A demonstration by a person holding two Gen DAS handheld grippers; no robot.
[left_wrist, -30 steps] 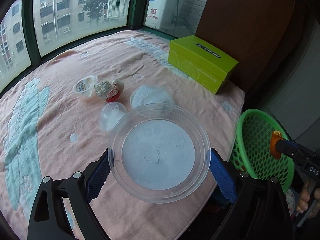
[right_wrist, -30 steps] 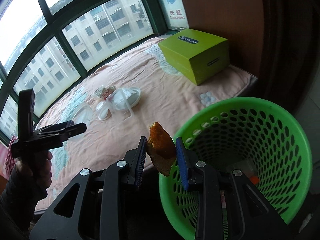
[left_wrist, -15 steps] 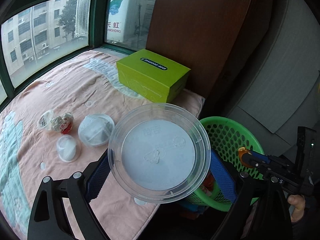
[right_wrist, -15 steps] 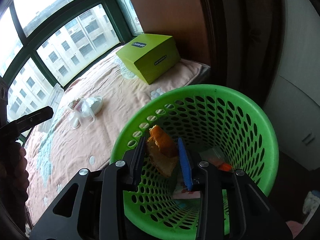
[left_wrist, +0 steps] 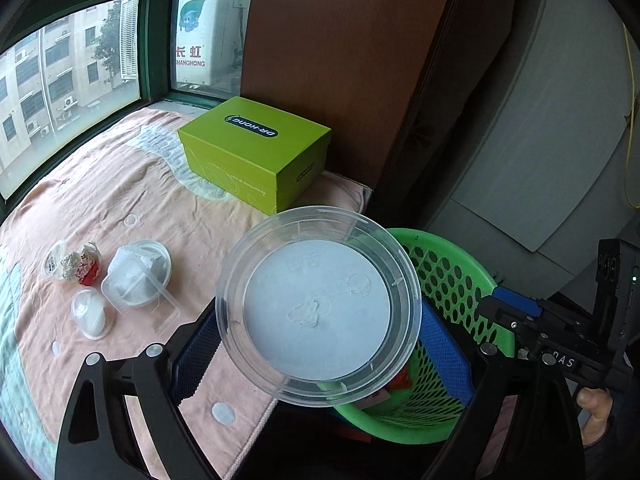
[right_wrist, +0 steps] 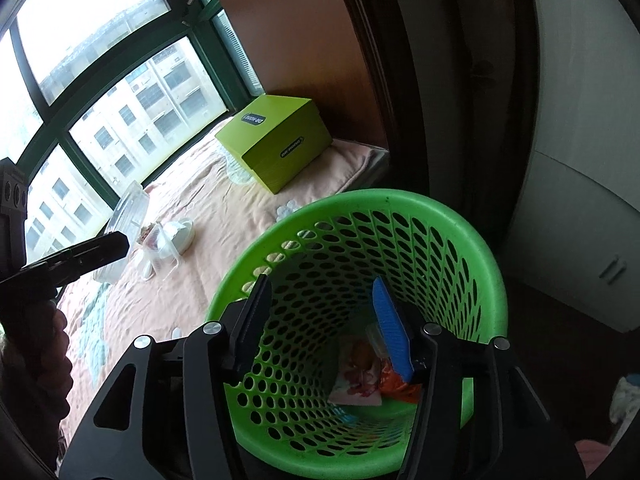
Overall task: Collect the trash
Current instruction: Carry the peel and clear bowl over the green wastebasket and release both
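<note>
**Hand-held grippers at the green basket**

The left hand-held gripper (left_wrist: 318,344) clenches a clear plastic lid (left_wrist: 318,312) over the green basket (left_wrist: 452,276) rim. Only the right wrist view shows the right hand-held gripper (right_wrist: 324,328) spread wide, holding nothing, above wrappers (right_wrist: 362,376) in the basket's bottom.

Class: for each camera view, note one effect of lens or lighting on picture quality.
Left wrist view: fisheye bends the green window frame; the clear round plastic lid stays sharp. Right wrist view: window panes blown out white; dim interior of the green mesh basket.
</note>
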